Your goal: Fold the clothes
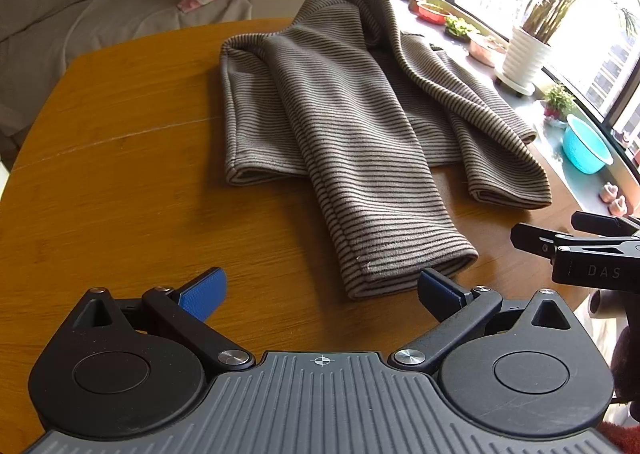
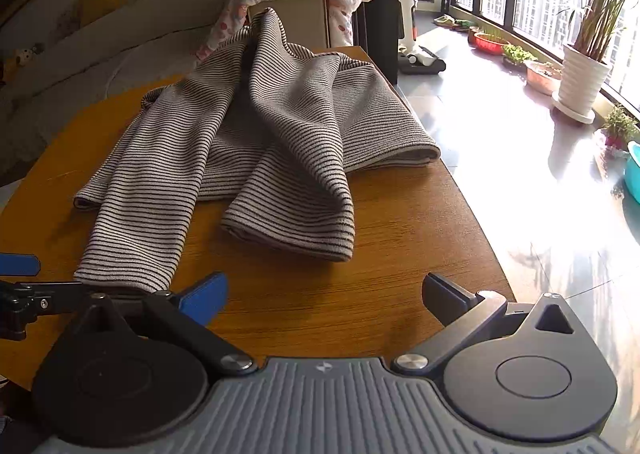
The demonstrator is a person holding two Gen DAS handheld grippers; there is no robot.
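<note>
Both tongs stand wide open, holding nothing: the left gripper (image 1: 322,290) has a blue pad just beside a sleeve cuff of the grey striped knit sweater (image 1: 340,110) on the round wooden table (image 1: 120,182); the right gripper (image 2: 326,294) hovers over bare wood.

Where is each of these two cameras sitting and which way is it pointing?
Left wrist: on the left gripper, low over the wooden table, facing the striped grey-brown garment; open blue-padded fingers show, right gripper at right edge.
Right wrist: on the right gripper, facing the garment and sunlit windows; open fingers show.
Shared: garment, table, white ribbed plant pot.
</note>
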